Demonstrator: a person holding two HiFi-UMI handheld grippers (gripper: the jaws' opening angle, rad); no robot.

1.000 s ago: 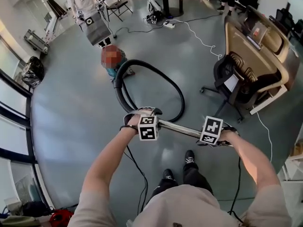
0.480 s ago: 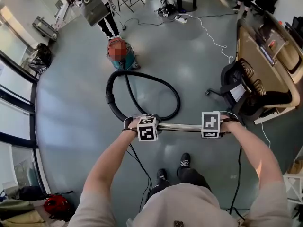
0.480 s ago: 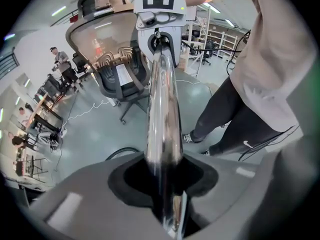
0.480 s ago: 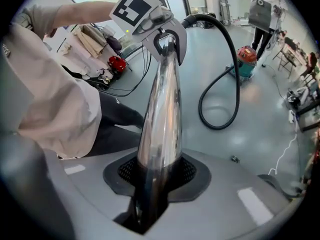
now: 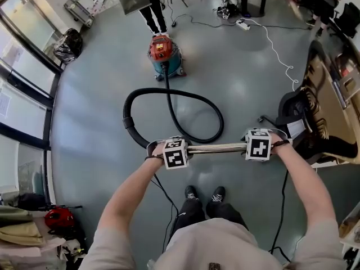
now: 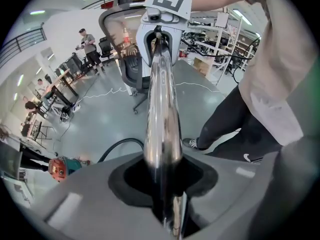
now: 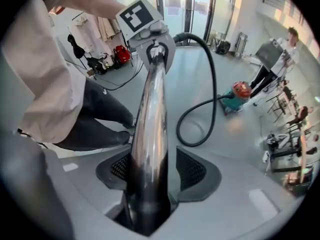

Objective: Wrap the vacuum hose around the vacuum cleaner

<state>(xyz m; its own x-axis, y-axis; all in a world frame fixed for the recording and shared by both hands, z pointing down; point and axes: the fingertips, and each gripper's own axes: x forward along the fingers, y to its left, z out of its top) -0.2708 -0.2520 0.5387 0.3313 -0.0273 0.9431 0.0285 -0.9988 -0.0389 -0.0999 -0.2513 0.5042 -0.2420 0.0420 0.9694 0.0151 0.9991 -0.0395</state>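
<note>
Head view looks down over the person's outstretched arms to a grey floor, where a chrome tube is carried level between the left gripper and the right gripper, one at each end. From the left gripper's end the black vacuum hose swings away, lies in one wide loop on the floor, crosses itself and runs on to the vacuum cleaner. This red and teal cleaner stands upright, well apart from the person's shoes, and the hose lies beside the cleaner, not around it. In the left gripper view the tube runs straight out between the jaws and their dark pads are pressed against both its sides, so this gripper is pinching the tube. In the right gripper view the jaws have just been opening: the tube lies between them, but a pale sliver shows between it and the meshed pad on one side, so they stand spread loosely about it. An office chair stands off to the right, and another person stands beyond the cleaner
</note>
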